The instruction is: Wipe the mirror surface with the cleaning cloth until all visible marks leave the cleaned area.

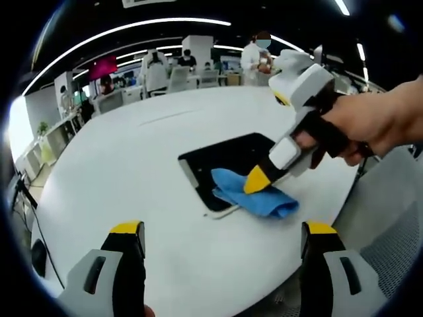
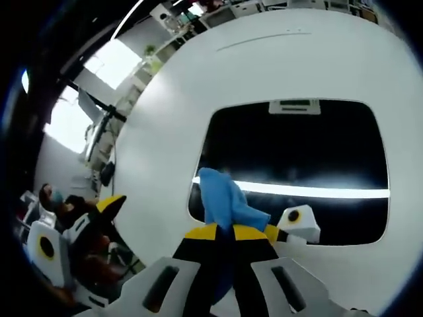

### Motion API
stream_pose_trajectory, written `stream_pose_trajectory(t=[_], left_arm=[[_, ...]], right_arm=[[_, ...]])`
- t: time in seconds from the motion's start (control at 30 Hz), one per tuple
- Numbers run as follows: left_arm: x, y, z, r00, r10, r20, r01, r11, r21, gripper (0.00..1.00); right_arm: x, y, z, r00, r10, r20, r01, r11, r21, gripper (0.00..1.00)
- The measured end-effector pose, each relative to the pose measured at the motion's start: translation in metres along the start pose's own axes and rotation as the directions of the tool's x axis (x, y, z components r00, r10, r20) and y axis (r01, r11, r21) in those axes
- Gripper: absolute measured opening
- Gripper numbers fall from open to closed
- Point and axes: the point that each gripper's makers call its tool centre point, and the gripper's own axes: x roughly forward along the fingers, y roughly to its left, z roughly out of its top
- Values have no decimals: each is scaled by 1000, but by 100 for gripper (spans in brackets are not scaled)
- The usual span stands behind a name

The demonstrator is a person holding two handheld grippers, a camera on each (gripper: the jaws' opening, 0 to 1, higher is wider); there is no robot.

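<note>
A dark rectangular mirror lies flat on the round white table. On its near corner sits a blue cleaning cloth. My right gripper, held by a hand, comes in from the right and presses its yellow tips down onto the cloth. In the right gripper view the right gripper is shut on the blue cloth, which rests on the mirror near its left edge. A bright strip of light reflects across the glass. My left gripper hovers open over bare table in front of the mirror, holding nothing.
Several people and office chairs stand beyond the table's far edge. A grey mesh chair sits close on the right. The left gripper's body shows off the table's edge. Bright windows lie beyond.
</note>
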Motion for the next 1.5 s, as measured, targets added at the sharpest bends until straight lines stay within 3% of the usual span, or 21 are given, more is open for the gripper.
stream_pose_trajectory(t=[0.37, 0.93, 1.0, 1.5], left_arm=[[0, 1, 2, 1000, 4, 12, -4, 1000, -19, 99], [-1, 2, 2, 1000, 7, 12, -7, 1000, -30, 99], [0, 2, 2, 1000, 9, 13, -8, 1000, -30, 99], [0, 2, 1, 1000, 9, 9, -9, 999, -31, 99]], right_arm=[[-10, -23, 2, 1000, -7, -1, 7, 999, 32, 1], [-12, -30, 4, 999, -33, -19, 34, 999, 14, 2], [-12, -34, 9, 998, -64, -12, 64, 998, -10, 2], [-8, -45, 27, 997, -77, -7, 77, 997, -6, 2]])
